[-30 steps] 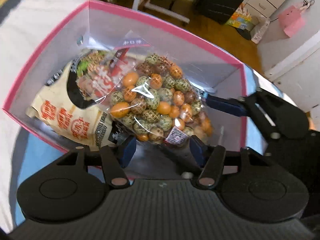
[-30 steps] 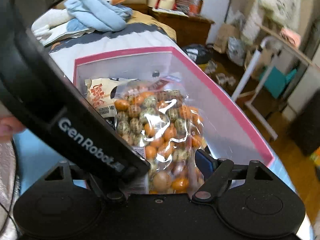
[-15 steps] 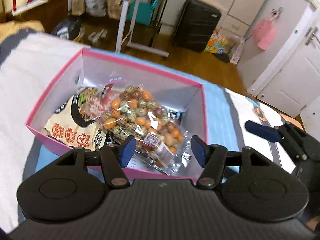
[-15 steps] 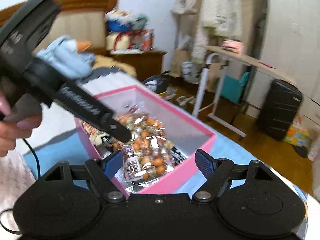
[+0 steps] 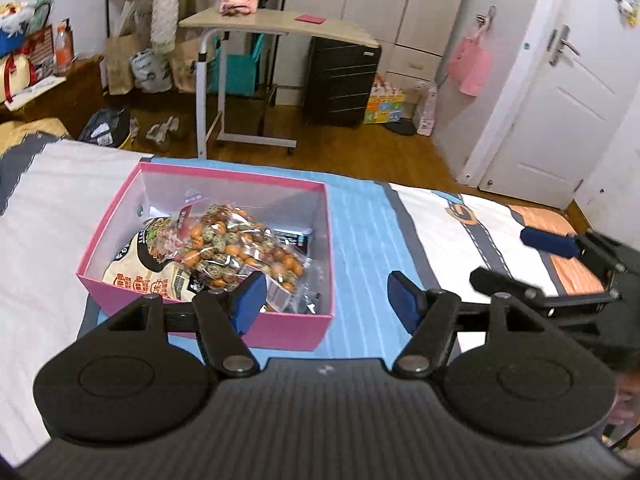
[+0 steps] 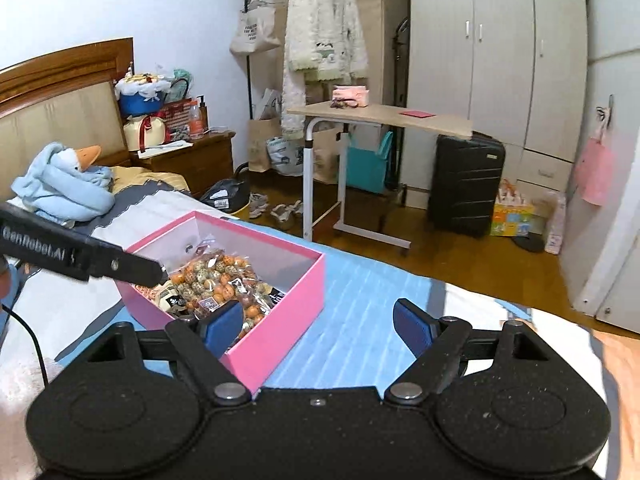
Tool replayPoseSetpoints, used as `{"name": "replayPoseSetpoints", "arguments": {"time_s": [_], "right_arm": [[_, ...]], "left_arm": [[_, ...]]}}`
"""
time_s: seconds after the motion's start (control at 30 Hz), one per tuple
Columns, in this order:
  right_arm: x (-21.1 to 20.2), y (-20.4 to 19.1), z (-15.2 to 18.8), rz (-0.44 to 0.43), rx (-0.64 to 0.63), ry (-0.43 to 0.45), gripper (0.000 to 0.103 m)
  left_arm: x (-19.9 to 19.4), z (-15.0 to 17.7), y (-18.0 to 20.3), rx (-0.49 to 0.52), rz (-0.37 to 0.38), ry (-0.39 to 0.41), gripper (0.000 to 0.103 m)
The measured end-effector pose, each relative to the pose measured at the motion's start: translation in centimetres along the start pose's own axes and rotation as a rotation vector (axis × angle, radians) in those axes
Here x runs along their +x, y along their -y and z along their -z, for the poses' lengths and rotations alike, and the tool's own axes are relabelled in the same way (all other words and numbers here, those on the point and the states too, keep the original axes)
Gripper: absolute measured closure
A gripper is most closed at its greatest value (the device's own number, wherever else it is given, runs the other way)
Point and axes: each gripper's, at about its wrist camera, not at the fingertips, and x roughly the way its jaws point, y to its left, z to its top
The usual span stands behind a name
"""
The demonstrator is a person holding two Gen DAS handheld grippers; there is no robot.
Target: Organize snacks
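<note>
The left tool (image 5: 323, 298) is hovering above the bed with its blue-padded fingers spread wide and nothing between them. The right tool (image 6: 318, 326) is likewise gaping wide and carrying nothing. The clear plastic bag of orange and speckled green coated nuts (image 5: 236, 242) is lying inside the open pink rectangular cardboard box (image 5: 280, 326), sitting on top of a cream printed snack pouch (image 5: 136, 276), with a dark wrapper just beside it. The box is resting on the blue striped bedsheet (image 5: 360, 220).

Judging by this, the bag is already placed and both tools are clear of the box. No loose snack is showing on the bed in either view, so the sensible step is probably scanning for any remaining item while keeping both tools above the rim, so neither is nudging the light box or catching the crinkly bag.
</note>
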Motion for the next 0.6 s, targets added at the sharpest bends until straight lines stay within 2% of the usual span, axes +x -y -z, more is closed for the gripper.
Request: {"name": "replayPoseSetpoints", "arguments": {"time_s": [0.17, 0.37, 0.6], "right_arm": [[-2.7, 0.4, 0.5, 0.097, 0.015, -0.016, 0.012], [-4.9, 1.2, 2.7, 0.141, 0.092, -0.023, 0.012], [-6.4, 1.9, 4.6, 0.172, 0.147, -0.026, 0.012]], "left_arm": [[-1.9, 1.1, 2.0, 0.043, -0.001, 0.029, 0.030], [-3.0, 2.9, 3.6, 0.060, 0.030, 0.023, 0.030], [-3.3, 4.9, 5.8, 0.119, -0.024, 0.025, 0.028]]}}
